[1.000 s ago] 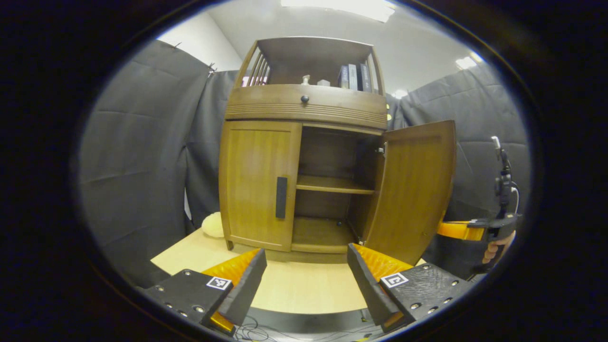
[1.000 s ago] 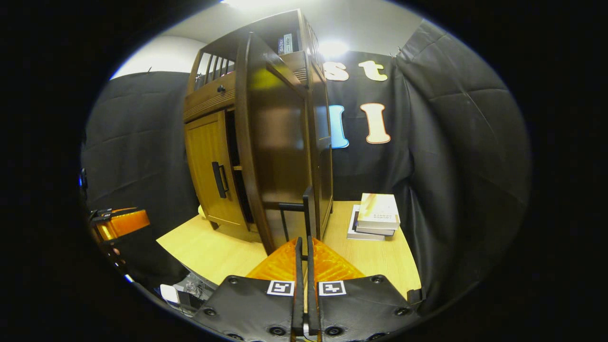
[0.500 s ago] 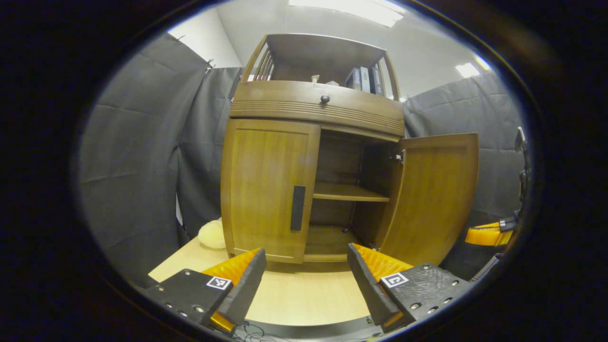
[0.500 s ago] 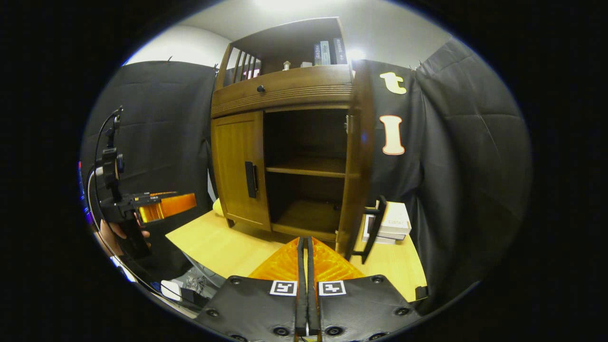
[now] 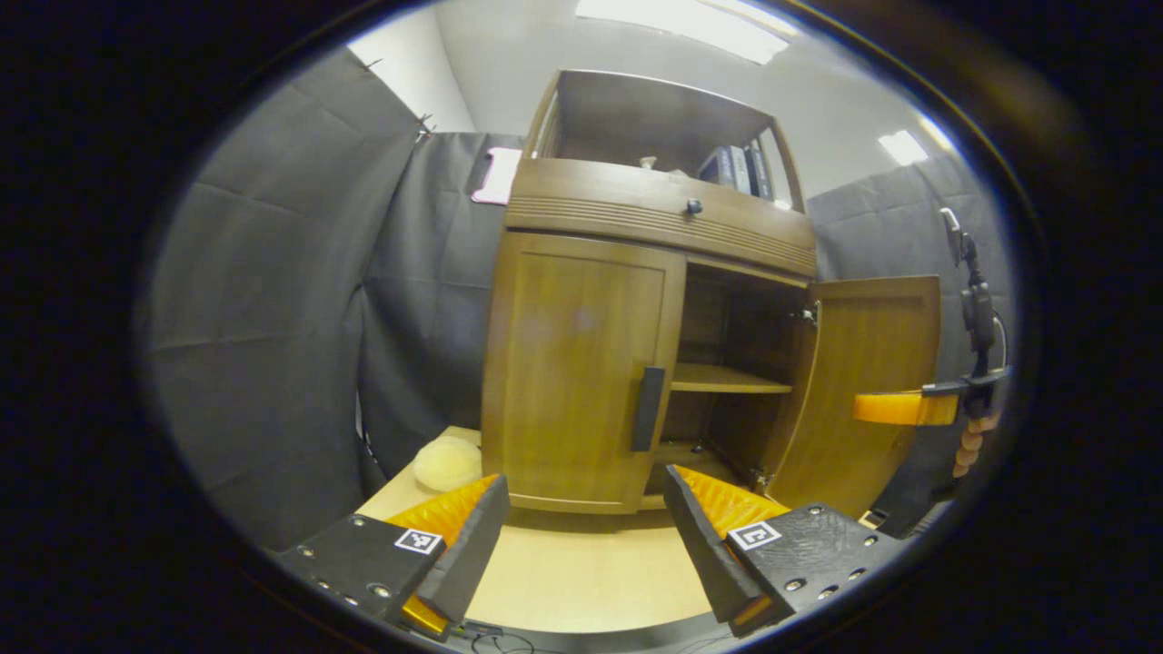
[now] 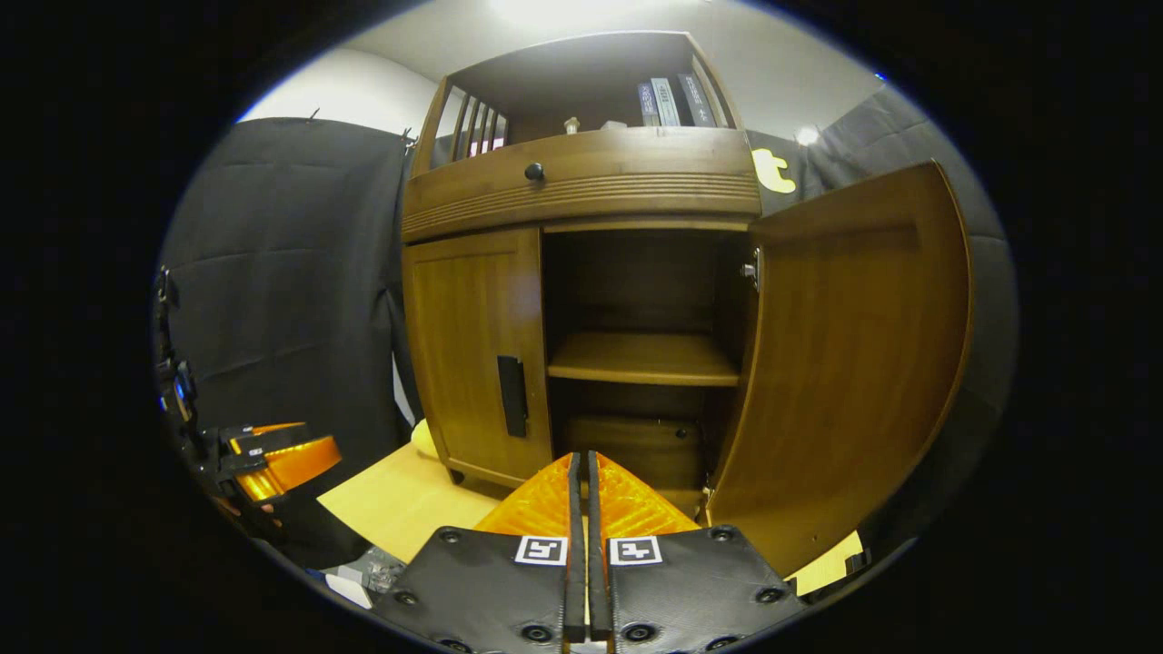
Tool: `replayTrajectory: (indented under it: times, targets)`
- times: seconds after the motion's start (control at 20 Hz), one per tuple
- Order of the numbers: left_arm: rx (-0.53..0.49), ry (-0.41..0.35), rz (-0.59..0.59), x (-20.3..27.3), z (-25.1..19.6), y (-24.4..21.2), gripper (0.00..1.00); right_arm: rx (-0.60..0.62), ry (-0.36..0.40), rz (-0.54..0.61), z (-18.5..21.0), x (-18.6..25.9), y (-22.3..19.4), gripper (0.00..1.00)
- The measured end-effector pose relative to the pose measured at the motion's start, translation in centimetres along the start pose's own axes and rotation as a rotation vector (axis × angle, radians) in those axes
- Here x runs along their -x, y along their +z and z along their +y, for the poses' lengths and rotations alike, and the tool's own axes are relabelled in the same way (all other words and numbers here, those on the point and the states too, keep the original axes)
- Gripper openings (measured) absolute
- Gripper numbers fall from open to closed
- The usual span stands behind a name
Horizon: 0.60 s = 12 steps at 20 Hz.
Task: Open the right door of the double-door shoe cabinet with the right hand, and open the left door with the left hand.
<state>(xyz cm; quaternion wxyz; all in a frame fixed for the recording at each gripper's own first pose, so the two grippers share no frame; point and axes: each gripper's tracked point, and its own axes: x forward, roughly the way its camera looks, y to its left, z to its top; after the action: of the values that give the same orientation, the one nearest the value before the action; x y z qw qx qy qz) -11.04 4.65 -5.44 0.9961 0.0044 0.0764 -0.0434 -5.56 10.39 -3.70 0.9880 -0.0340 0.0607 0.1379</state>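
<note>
My right door (image 6: pixel 854 363) stood swung wide on the shoe cabinet (image 5: pixel 654 218); my left door (image 5: pixel 577 372) was shut. Its upright handle (image 5: pixel 648 409) ran top to bottom at the door's inner edge, straight ahead and above my left gripper (image 5: pixel 581 536), jaws spread, nearer than my right gripper (image 6: pixel 581 545), jaws pressed together, holding nothing, over the counter (image 5: pixel 581 572)

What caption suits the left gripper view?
Open tool faces the cabinet's shut left door; right door stands open.
</note>
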Motion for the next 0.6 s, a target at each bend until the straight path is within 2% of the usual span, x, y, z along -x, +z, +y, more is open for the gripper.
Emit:
replayTrajectory:
  times: [0.05, 0.1, 0.15, 0.35, 0.45, 0.5, 0.6]
  targets:
    - [-0.001, 0.016, -0.002, 0.3, 0.6, -0.2, 1.0, 0.002, -0.003, -0.01, 0.3, -0.5, 0.3, 0.09]
    - [-0.007, 0.035, -0.001, 0.9, 1.6, -0.6, 1.0, 0.011, -0.009, -0.018, 0.5, -0.9, 0.6, 0.09]
    - [-0.016, 0.053, 0.002, 1.3, 2.5, -0.9, 1.0, 0.021, -0.016, -0.026, 0.6, -1.3, 0.9, 0.0]
    - [-0.021, 0.095, 0.013, 1.7, 4.5, -0.8, 1.0, 0.005, -0.049, -0.036, 0.2, -3.2, 1.3, 0.0]
    - [-0.017, 0.095, 0.017, 1.3, 4.4, -1.1, 1.0, -0.01, -0.062, -0.046, 0.0, -4.0, 1.2, 0.04]
    - [-0.02, 0.096, 0.021, 0.9, 4.3, -0.9, 1.0, -0.017, -0.071, -0.053, -0.3, -4.3, 1.3, 0.01]
    - [-0.035, 0.093, 0.027, -0.6, 3.7, -0.7, 1.0, -0.037, -0.064, -0.057, -0.4, -5.2, 1.0, 0.29]
